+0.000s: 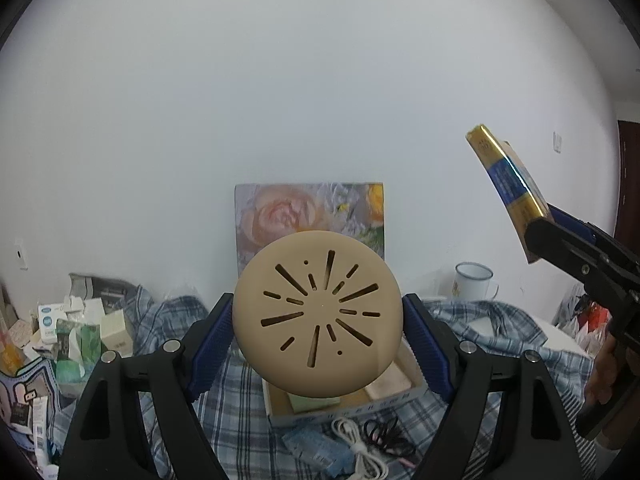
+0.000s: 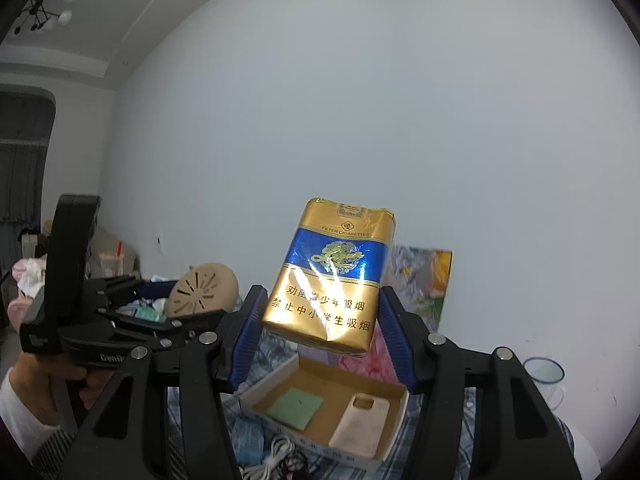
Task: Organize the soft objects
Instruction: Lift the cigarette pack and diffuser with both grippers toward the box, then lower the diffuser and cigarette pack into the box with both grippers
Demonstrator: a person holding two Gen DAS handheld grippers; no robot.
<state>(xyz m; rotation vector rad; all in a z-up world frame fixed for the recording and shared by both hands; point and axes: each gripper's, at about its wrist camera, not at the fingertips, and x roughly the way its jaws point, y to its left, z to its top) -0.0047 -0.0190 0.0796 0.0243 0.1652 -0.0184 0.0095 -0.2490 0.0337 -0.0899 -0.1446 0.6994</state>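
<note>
So the surface [image 1: 248,420] is covered in a blue plaid cloth, with a floral canvas [image 1: 308,216] leaning on the wall behind it. Sitting in the middle is an open cardboard box [image 2: 280,376], which looks like the drop-off spot: a green square pad [image 2: 295,407] and a pale phone case [image 2: 358,424] already lie flat inside it.

Both items are up in the air right now. The left gripper [image 1: 318,316] is clamped on a tan round slotted disc [image 1: 318,314], pads pressing its left and right edges, held above the near end of the box. The right gripper [image 2: 318,312] is squeezing a gold-and-blue soft cigarette pack [image 2: 328,276] by its lower sides, upright and slightly tilted, hovering above the box.

My read: this is the carry-to-box step. Next move probably calls for lowering one item at a time into the free space between the pad and case, then letting go low so nothing bounces out. Loose white cable [image 1: 360,444] in front of the box could snag.
</note>
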